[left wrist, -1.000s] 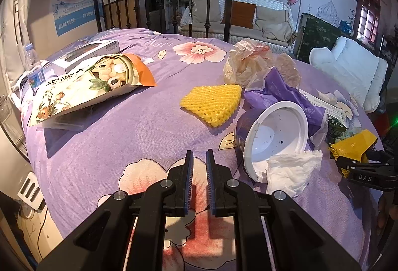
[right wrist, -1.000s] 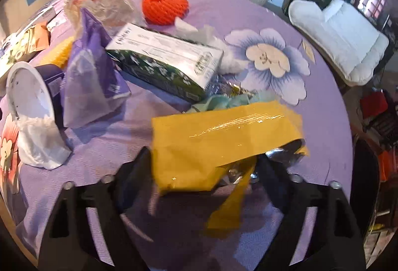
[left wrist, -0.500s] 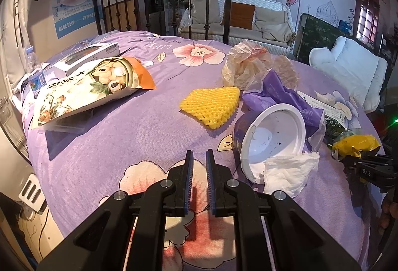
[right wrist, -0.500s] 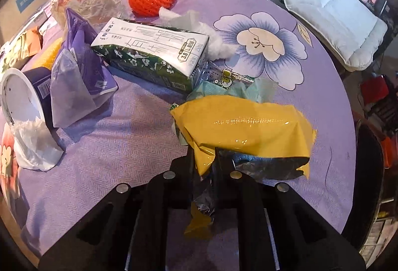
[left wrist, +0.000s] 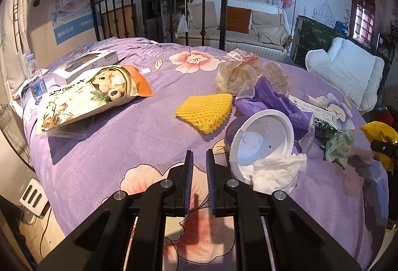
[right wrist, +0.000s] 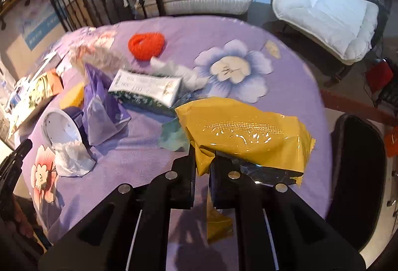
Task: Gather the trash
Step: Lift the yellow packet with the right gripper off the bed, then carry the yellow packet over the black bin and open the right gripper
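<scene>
In the left wrist view the left gripper, jaws together and empty, sits at lower centre; the white tub lies just to its right. In the right wrist view the right gripper pinches the yellow wrapper, whose long axis trails rightward, probably clear of the purple cloth.

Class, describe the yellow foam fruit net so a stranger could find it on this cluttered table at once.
Start at the purple flowered tablecloth and find the tipped white tub near its middle. Just beyond it, toward the snack bag, lies the yellow foam net. It alone is a flat, yellow, honeycomb-meshed wedge.
</scene>
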### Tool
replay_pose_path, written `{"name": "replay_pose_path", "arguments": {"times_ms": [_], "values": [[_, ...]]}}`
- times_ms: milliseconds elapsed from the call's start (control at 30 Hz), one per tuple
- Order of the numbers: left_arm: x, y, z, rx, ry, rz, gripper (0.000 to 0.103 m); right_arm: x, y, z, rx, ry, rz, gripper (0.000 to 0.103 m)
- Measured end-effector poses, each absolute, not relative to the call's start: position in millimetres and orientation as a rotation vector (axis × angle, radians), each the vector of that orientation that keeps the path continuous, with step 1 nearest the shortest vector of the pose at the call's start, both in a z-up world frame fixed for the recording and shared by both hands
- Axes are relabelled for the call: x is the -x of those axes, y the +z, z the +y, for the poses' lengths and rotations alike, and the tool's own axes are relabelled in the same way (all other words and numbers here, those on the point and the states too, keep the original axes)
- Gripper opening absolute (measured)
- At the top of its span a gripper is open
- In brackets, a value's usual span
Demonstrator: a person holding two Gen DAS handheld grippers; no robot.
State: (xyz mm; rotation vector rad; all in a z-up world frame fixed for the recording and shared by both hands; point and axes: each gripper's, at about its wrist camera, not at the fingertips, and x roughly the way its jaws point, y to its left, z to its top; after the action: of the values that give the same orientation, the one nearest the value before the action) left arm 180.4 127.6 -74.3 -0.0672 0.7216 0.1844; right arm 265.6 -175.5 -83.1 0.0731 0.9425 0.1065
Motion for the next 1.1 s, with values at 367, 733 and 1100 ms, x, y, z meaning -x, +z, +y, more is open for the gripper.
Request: {"name": "replay_pose_path", "arguments": {"times_ms": [367, 733, 1100], "values": [[-171.3, -60.8, 103.4, 0.037, 0.144, 0.686, 0.012, -212.9, -102.7, -367.7, -0.221, -0.295, 0.972, 0.010], [-169.0, -55.5, 79.7, -0.012, 0.135, 0.686, 0.012, -214.3, -186.0, -435.5, -0.294, -0.418, 1.138, 0.019], [-183.3, -63.9, 82.3, 0.008, 0.145, 0.712, 0.071, -197.7, -133.5, -428.3, -0.346, -0.438, 0.920, 0.098]]}}
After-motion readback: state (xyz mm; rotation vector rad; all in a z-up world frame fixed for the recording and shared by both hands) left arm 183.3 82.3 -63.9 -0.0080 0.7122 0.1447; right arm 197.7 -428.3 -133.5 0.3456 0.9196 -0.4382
